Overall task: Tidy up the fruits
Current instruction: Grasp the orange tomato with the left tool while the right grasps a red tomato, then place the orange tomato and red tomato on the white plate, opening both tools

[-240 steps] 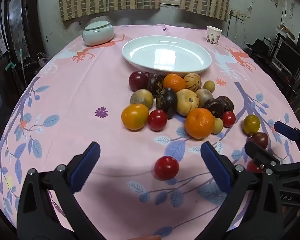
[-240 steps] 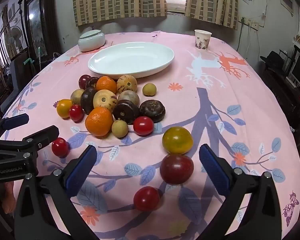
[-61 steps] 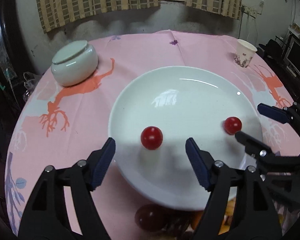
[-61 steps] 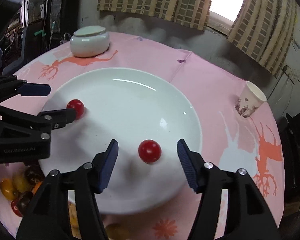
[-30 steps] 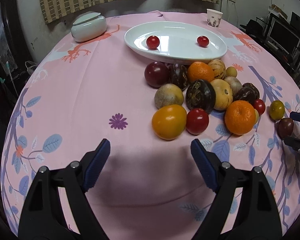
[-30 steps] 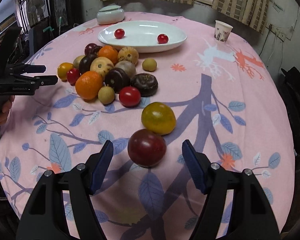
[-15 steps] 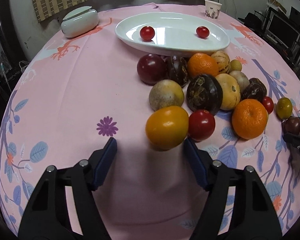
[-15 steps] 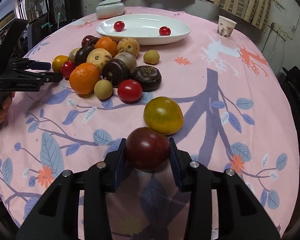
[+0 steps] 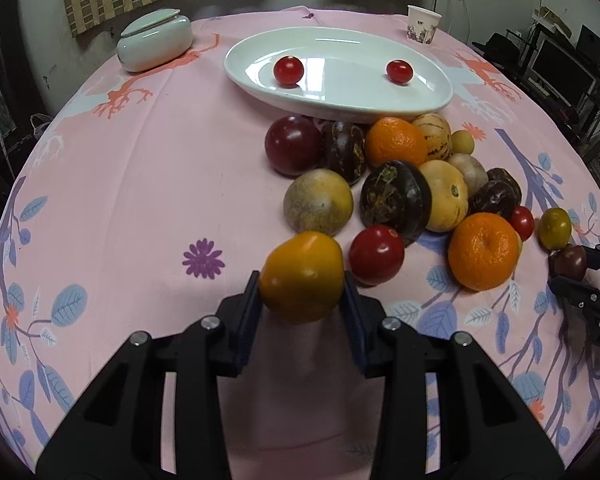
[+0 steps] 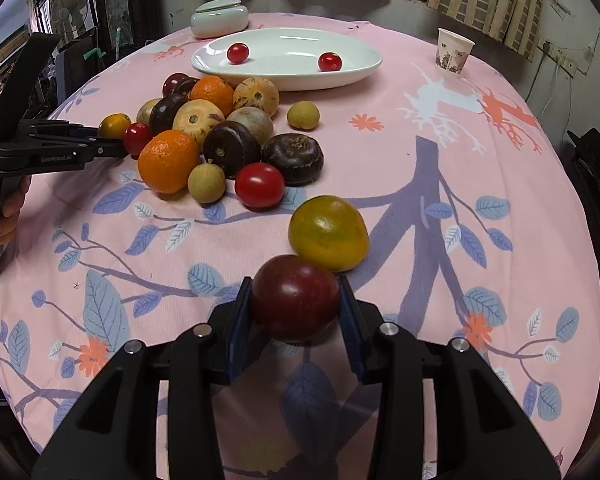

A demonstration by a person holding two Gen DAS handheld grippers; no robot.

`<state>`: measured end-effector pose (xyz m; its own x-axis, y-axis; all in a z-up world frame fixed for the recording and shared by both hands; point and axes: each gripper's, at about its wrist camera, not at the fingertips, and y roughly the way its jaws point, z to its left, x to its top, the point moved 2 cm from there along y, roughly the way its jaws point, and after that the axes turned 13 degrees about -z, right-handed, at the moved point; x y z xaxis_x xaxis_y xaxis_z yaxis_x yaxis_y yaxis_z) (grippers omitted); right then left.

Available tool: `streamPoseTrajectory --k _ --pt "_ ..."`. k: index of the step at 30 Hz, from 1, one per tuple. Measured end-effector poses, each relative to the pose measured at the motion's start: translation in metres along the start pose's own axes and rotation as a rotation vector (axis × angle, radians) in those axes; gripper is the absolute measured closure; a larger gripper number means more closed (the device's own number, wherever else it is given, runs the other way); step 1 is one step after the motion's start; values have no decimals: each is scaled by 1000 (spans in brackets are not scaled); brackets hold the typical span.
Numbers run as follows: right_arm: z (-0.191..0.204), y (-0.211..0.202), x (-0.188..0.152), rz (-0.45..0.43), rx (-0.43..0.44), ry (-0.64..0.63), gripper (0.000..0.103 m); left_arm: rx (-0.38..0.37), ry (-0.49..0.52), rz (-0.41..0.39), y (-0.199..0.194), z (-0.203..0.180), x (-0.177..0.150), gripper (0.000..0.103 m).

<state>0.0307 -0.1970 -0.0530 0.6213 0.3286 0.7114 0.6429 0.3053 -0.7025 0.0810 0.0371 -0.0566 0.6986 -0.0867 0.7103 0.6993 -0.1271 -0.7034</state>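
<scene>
Now both tongs, wide apart a second ago, pinch fruit.

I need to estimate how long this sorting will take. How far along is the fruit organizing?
Early. Done: two small red cherry tomatoes lie in the white oval plate. In hand: the left gripper is closing on an orange-yellow tomato; the right gripper grips a dark red tomato. Left: the pile of mixed fruit on the pink tablecloth.
</scene>
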Motion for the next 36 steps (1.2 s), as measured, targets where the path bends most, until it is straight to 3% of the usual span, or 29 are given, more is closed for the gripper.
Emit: streamPoseTrajectory --k 15,20,24,30,36 --pt "18 -36 23 -87 34 -36 62 -31 -4 -80 -54 -8 10 64" --pt "17 -47 67 -152 33 -70 62 -55 11 -122 -61 -15 40 64" --pt "12 -44 123 -224 34 -90 62 -57 22 -177 -61 -19 78 64" --pt "6 4 189 -244 58 -77 62 -38 -9 -185 -26 -16 131 64" --pt "-4 88 197 -120 67 -46 62 -4 -69 -93 45 -5 142 64"
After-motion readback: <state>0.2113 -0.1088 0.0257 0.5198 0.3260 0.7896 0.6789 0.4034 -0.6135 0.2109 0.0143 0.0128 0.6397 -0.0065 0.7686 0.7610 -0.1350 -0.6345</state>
